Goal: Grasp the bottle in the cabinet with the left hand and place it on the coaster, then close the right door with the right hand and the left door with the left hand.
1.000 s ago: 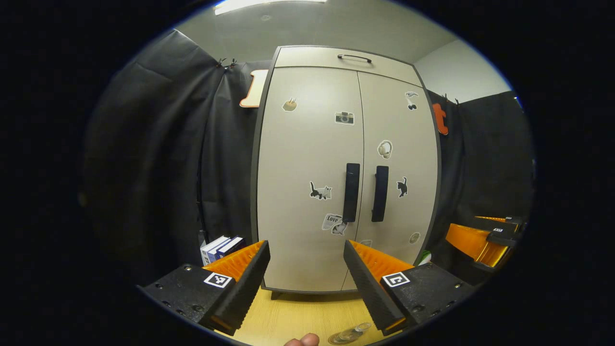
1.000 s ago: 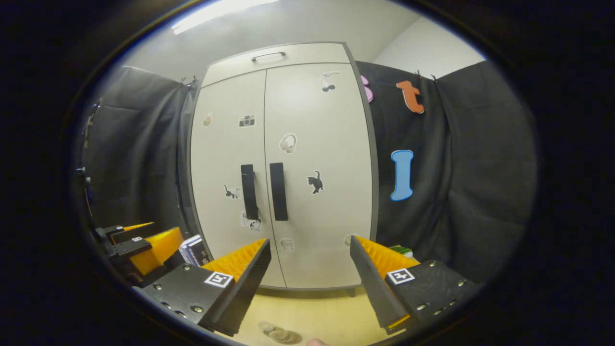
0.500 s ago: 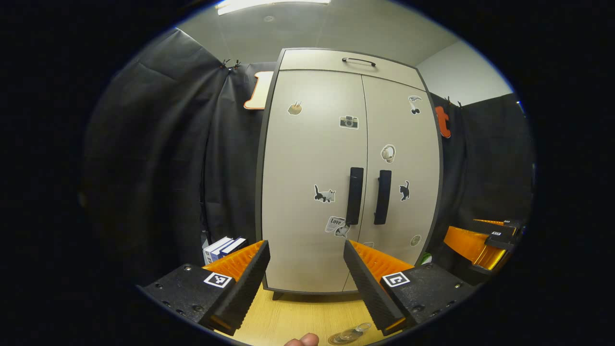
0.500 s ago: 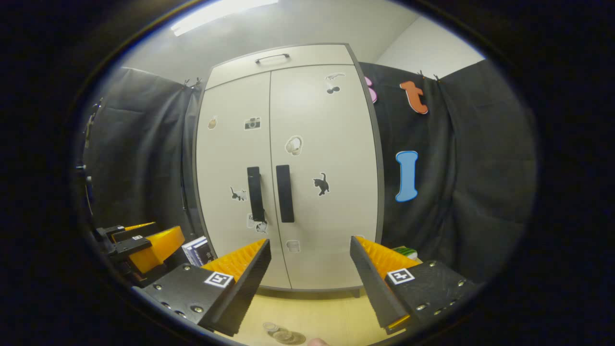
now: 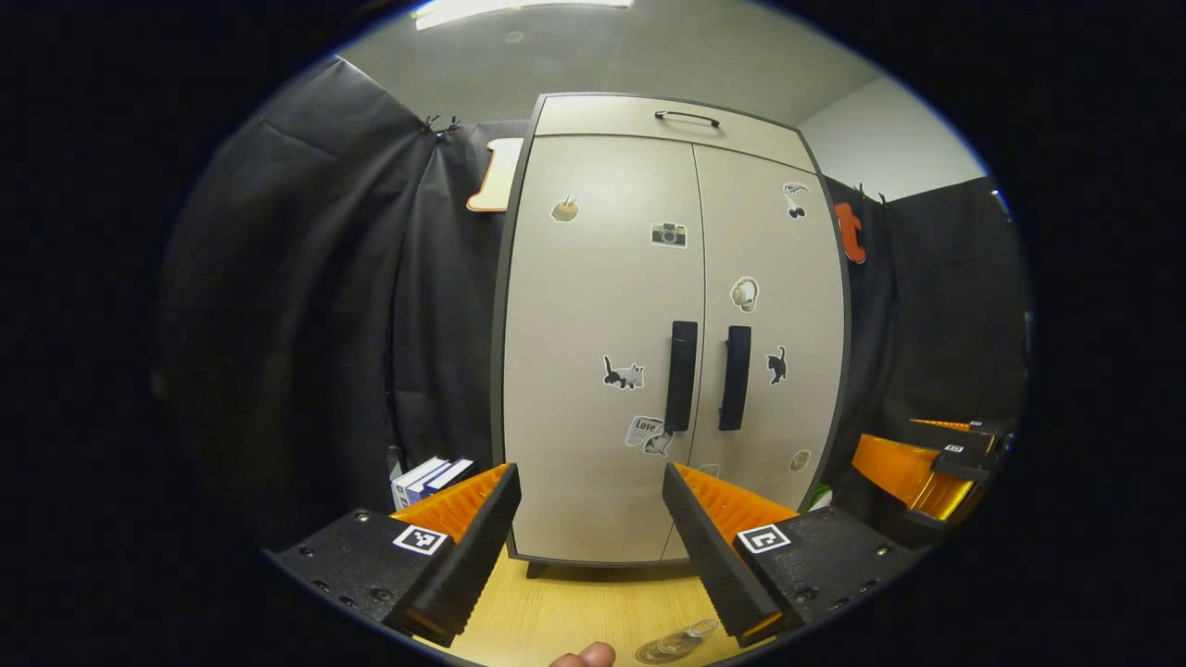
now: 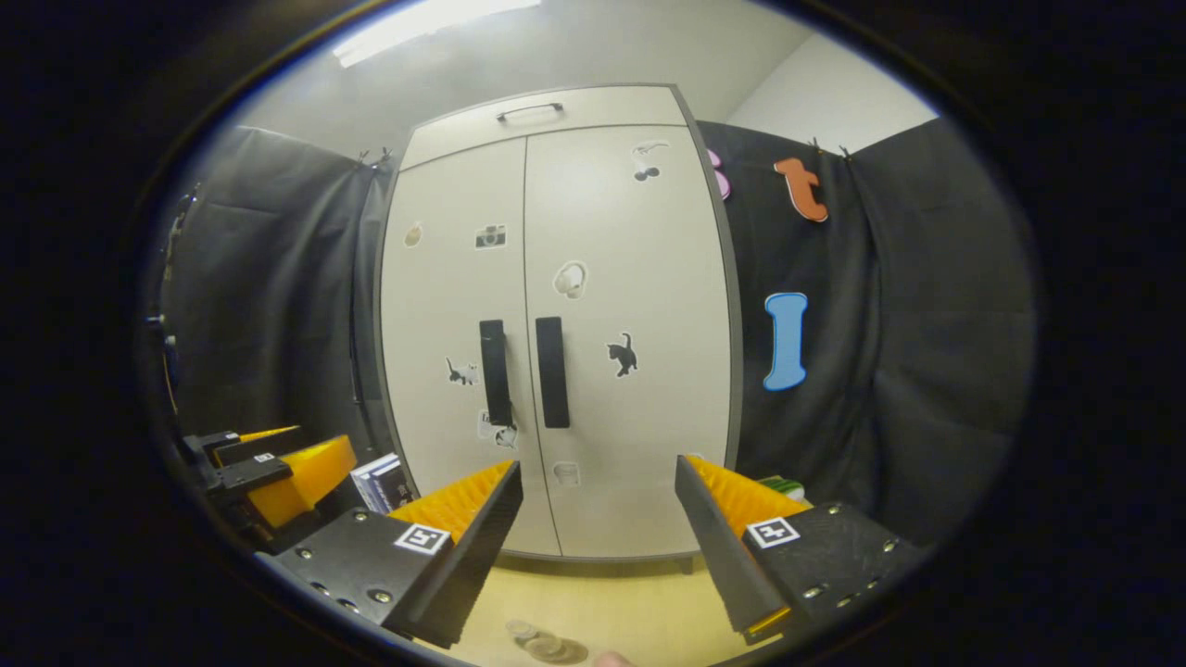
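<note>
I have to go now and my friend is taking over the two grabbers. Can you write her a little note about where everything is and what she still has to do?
Left gripper: open, holding nothing, facing the cabinet.
Right gripper: open, holding nothing, also facing the cabinet.
Both doors are shut, left door and right door, with their two dark handles side by side in the middle.
The bottle cannot be seen with the doors shut.
A clear round thing, perhaps the coaster, lies on the wooden table in front of the cabinet.
Done: nothing visible yet.
Left: open the doors, take the bottle with the left gripper, set it on the coaster, shut the right door, then the left.
</note>
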A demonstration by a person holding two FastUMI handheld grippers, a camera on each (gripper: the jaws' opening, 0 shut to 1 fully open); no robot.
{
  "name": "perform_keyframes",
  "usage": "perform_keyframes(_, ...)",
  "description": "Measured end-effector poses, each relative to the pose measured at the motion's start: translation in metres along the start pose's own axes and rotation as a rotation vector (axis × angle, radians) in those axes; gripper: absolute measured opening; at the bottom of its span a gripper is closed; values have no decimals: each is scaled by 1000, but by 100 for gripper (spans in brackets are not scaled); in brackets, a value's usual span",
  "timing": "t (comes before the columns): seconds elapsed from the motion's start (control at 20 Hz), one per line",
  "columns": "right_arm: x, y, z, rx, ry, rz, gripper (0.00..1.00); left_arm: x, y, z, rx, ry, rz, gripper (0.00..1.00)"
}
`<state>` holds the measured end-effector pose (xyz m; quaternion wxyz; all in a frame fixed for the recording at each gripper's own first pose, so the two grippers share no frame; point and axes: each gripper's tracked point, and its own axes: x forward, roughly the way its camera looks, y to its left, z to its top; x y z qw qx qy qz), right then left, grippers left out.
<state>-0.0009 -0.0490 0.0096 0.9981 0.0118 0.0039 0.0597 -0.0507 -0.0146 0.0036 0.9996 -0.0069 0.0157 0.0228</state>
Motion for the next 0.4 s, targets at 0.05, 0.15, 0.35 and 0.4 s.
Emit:
perform_keyframes(0.05,0,0,0,-2,2,0,100,0,1,2,-4,-6,1,98)
perform_keyframes(0.15,-1,0,0,-4,1,1,100,0,2,3,-10,-9,0,98)
perform_keyframes(0.35,-1,-2,0,-7,1,-5,100,1,2,5,-4,-13,2,98)
perform_keyframes(0.4,-1,-2,1,-8,1,-5,100,1,2,5,-2,-13,2,98)
